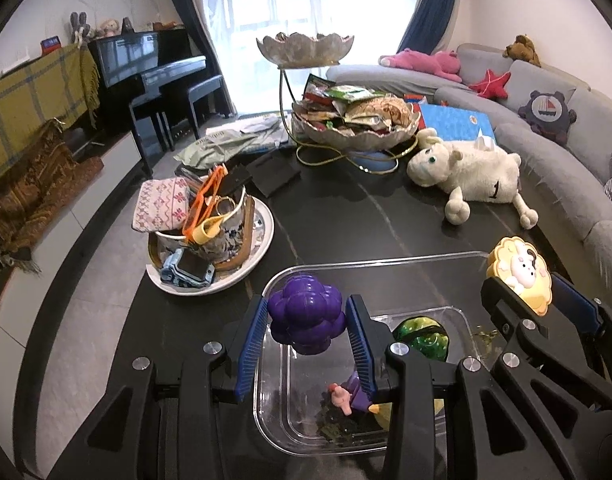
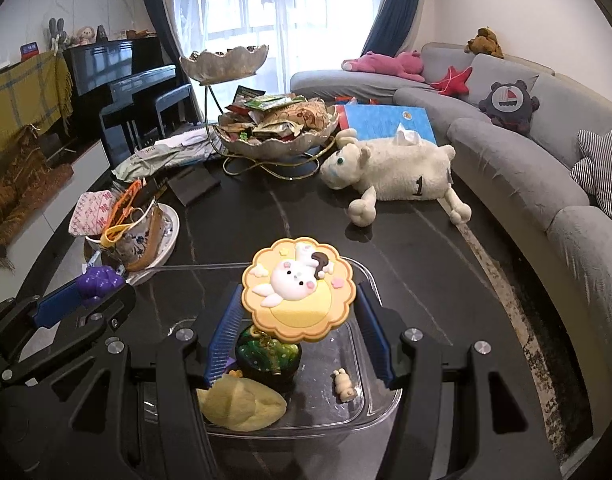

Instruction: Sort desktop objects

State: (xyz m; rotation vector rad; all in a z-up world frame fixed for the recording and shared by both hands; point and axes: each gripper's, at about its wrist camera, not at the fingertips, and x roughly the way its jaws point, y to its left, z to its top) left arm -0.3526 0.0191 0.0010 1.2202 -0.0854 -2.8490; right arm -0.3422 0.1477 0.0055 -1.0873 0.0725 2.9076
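My left gripper (image 1: 306,322) is shut on a purple grape toy (image 1: 305,314) and holds it above a clear plastic box (image 1: 274,432). My right gripper (image 2: 298,312) is shut on a flat yellow flower-shaped bunny toy (image 2: 298,292) and holds it above the same box (image 2: 370,412). In the box lie a green glittery toy (image 2: 266,354), a yellow duck-like toy (image 2: 242,404), a small beige figure (image 2: 343,386) and a small purple-and-pink figure (image 1: 346,396). The right gripper with the bunny toy also shows in the left wrist view (image 1: 522,280).
On the dark table (image 1: 386,224) a white plate (image 1: 262,240) holds a cup crammed with glasses, a pouch and a blue watch. A two-tier snack bowl stand (image 1: 354,124) and a white plush sheep (image 1: 466,176) lie farther back. A grey sofa (image 2: 546,184) curves along the right.
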